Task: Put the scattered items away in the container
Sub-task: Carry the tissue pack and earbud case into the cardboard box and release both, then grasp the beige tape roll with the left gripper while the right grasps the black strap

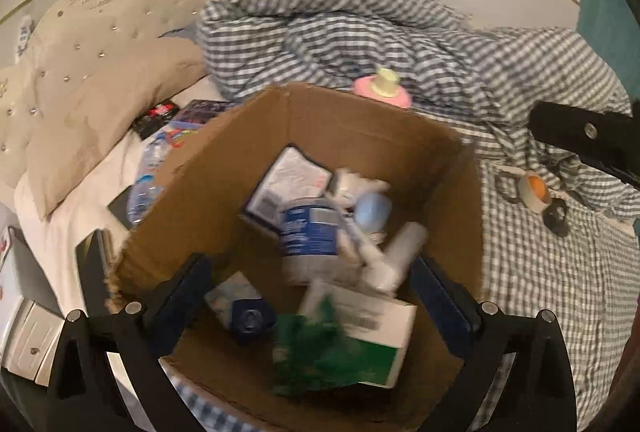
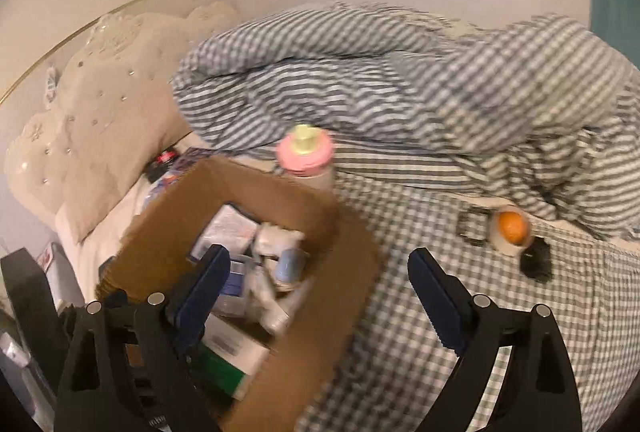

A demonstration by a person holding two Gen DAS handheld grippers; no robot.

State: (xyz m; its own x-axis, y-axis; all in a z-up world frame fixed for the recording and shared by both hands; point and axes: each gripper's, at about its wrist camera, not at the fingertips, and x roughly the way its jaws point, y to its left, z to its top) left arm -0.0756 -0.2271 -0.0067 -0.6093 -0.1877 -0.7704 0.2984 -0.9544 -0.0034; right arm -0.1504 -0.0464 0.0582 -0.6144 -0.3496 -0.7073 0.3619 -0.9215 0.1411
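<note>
A brown cardboard box point(image 1: 224, 191) stands on the bed and holds several items: a blue-labelled jar point(image 1: 308, 232), a green and white carton point(image 1: 360, 344), white tubes and a booklet. My left gripper point(image 1: 310, 292) is open and empty over the box. The box also shows in the right wrist view point(image 2: 320, 304). My right gripper point(image 2: 320, 280) is open and empty above the box's right wall. A pink-capped bottle point(image 2: 306, 155) stands behind the box. A white roll with an orange centre point(image 2: 510, 232) lies on the checked sheet to the right.
A rumpled checked duvet point(image 1: 360, 31) is heaped at the back. Beige pillows point(image 1: 100, 103) lie at the left, with a plastic water bottle point(image 1: 146, 179) and snack packets point(image 1: 176, 135) beside the box. A black object point(image 2: 536, 264) lies next to the roll. White drawers point(image 1: 28, 344) stand low left.
</note>
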